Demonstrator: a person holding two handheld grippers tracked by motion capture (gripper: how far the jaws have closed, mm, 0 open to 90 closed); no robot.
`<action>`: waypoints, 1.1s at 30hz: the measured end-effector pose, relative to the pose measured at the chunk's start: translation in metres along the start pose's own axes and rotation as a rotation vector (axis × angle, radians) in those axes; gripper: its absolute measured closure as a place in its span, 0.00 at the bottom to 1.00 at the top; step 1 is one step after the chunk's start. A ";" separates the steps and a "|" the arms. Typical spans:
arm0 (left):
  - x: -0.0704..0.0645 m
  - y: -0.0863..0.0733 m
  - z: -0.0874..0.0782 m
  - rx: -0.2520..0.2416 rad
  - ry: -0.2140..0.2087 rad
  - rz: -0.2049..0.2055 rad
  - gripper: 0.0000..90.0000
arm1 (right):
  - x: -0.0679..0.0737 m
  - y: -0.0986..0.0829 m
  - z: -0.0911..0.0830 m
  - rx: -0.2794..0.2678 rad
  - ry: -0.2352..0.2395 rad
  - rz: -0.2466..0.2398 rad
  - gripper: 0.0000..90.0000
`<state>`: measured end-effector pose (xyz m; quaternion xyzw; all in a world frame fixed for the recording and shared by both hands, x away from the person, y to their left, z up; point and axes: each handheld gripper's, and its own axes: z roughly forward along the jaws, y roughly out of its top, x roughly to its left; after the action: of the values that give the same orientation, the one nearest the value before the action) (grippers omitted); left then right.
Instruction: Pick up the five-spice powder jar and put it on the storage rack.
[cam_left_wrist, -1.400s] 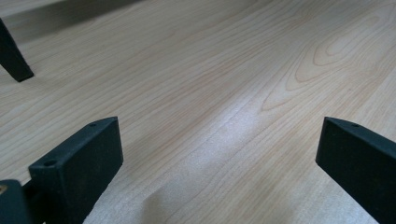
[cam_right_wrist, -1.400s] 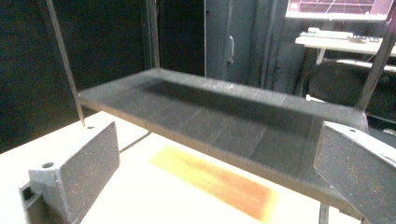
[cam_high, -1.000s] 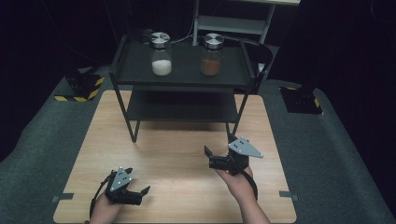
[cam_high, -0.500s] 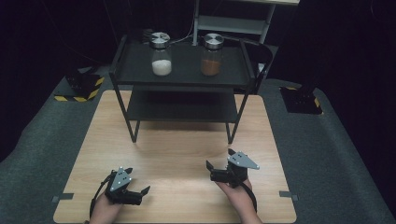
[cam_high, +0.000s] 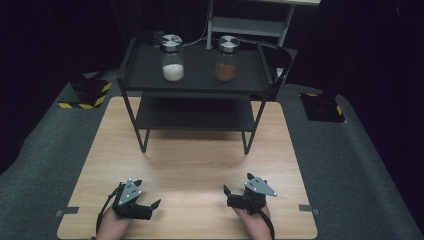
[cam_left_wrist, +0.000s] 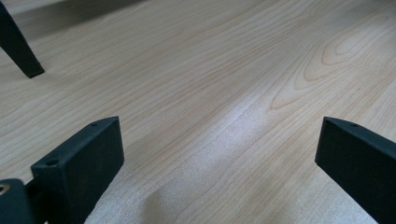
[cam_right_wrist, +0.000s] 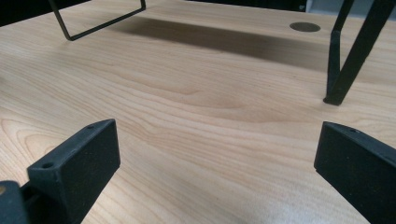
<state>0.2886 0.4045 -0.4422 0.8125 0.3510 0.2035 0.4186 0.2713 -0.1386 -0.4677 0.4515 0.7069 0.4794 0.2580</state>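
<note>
Both of my grippers rest low near the front edge of the wooden table (cam_high: 200, 165). My left gripper (cam_high: 148, 194) sits at the front left, open, with nothing between its jaws; in the left gripper view (cam_left_wrist: 219, 154) bare wood lies between them. At the front right my right gripper (cam_high: 236, 183) is open too, and the right gripper view (cam_right_wrist: 217, 154) shows bare table between its jaws. Two glass jars with metal lids stand on the top of a black rack (cam_high: 250, 85): one holds white grains (cam_high: 172, 62), the other brown powder (cam_high: 227, 61).
The rack stands at the far half of the table, with a lower shelf (cam_high: 192, 117). One rack leg (cam_left_wrist: 18, 46) is ahead of the left gripper, another leg (cam_right_wrist: 345, 60) ahead of the right. Grey carpet (cam_high: 350, 165) surrounds the table. A metal stand (cam_high: 250, 22) rises behind.
My right gripper has drawn back toward the table's front edge and come down lower. The left gripper has stayed where it was.
</note>
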 end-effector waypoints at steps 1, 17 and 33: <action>0.000 0.000 0.000 0.000 0.000 0.000 0.02 | 0.000 0.000 0.000 0.000 0.000 0.000 0.00; -0.003 0.003 0.001 0.021 -0.012 0.048 0.02 | 0.006 -0.008 -0.010 0.005 -0.010 -0.026 0.00; -0.002 0.004 0.000 0.030 -0.022 0.056 0.02 | 0.002 -0.011 -0.012 -0.008 0.003 -0.012 0.00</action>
<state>0.2889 0.4009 -0.4390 0.8304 0.3263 0.2010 0.4044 0.2559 -0.1435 -0.4728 0.4453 0.7081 0.4816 0.2616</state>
